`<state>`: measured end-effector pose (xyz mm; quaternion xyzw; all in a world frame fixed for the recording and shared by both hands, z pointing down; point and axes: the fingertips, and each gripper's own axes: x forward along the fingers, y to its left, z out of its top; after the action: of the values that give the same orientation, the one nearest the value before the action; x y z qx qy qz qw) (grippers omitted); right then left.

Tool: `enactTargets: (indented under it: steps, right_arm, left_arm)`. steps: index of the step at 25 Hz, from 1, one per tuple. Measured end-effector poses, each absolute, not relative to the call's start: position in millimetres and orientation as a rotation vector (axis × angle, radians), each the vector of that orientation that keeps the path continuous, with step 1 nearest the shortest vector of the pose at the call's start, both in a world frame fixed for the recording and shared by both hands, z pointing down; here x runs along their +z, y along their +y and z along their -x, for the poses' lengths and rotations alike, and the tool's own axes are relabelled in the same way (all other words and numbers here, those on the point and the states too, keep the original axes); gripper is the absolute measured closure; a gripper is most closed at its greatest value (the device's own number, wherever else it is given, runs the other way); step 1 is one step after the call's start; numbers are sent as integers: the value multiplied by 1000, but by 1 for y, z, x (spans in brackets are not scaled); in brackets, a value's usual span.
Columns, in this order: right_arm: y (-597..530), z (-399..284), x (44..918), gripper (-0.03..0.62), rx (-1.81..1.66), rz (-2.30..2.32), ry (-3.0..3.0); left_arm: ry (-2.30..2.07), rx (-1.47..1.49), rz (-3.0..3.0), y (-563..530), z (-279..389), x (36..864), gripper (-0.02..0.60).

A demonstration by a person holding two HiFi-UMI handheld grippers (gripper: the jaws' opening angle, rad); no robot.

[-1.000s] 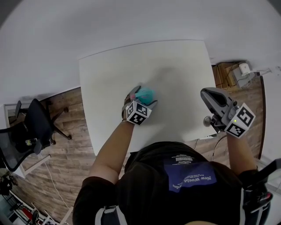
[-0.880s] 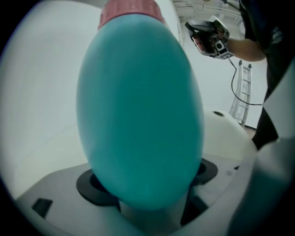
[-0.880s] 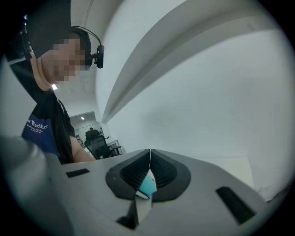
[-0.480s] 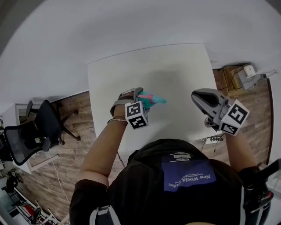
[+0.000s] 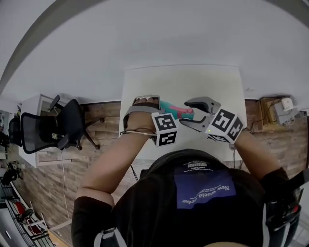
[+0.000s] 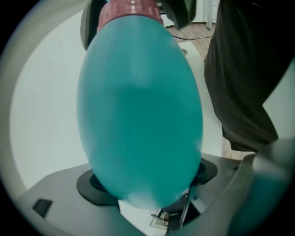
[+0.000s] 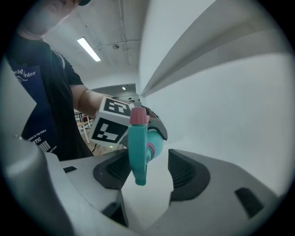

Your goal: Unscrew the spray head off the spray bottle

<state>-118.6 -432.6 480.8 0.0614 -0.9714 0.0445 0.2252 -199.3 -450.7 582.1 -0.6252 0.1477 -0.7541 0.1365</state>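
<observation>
The teal spray bottle is held up off the white table, lying roughly sideways in the head view. My left gripper is shut on its round body, having just closed slightly on it; the pink collar shows at the top of the left gripper view. My right gripper has come to the spray head. Its jaws have just opened, and the teal spray head with its pink tip hangs between the dark pads, nearer the left one, with neither pressing on it.
A black office chair stands on the wooden floor left of the table. A white device sits on a small stand to the right. My own torso fills the lower head view.
My left gripper lifted the bottle off the table and rolled it sideways. The right gripper swung left to the spray head and its jaws opened. The head view tipped nearer the body.
</observation>
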Motion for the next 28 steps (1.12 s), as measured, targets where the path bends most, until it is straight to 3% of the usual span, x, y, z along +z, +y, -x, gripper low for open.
enactTargets:
  steps: [4, 12, 17, 23, 28]
  right_arm:
    - [-419, 150, 465, 364, 126, -213, -2704]
    - [-405, 188, 438, 470, 171, -288, -2747]
    - [-401, 194, 432, 473, 107, -262, -2729]
    - [-398, 185, 420, 474, -110, -211, -2744]
    - [-379, 180, 415, 474, -610, -103, -2557]
  left_arm:
    - [442, -2155, 1770, -443, 214, 561, 144]
    - [483, -2152, 1734, -437, 265, 542, 144]
    - [473, -2161, 1723, -434, 271, 536, 144]
    - [449, -2160, 1706, -435, 262, 524, 146]
    - [341, -2179, 1731, -422, 258, 522, 146]
